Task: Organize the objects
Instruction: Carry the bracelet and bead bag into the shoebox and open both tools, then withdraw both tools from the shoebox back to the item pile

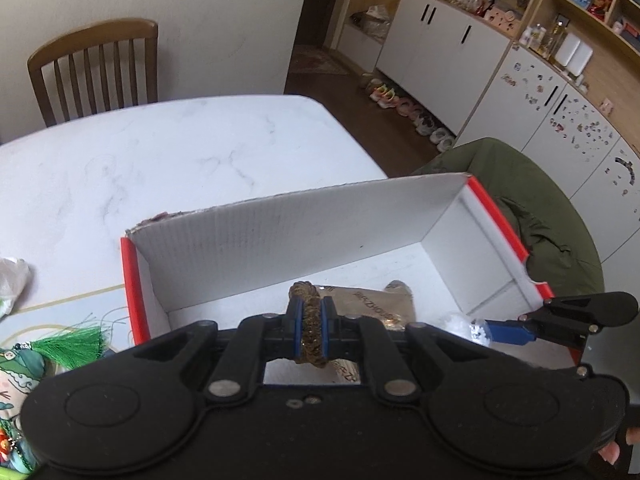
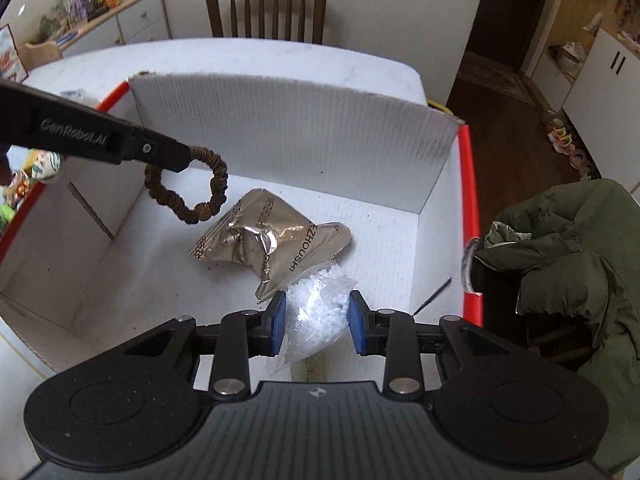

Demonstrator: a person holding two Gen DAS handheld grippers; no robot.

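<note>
Now both grippers over the box (image 2: 280, 120).
Left gripper (image 1: 311, 322) pinches a scrunchie (image 2: 192, 188); right gripper (image 2: 317, 322), jaws apart, straddles a bag (image 2: 316, 312).

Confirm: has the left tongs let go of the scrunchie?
No, the left tongs are shut on the scrunchie, holding it above the box.

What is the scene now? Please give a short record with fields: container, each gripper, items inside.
container: white box with red rim, open, on marble table
left gripper: shut on brown scrunchie, held above box floor
right gripper: open, around clear bag of white beads
items inside: gold foil packet on floor, bead bag beside it
</note>
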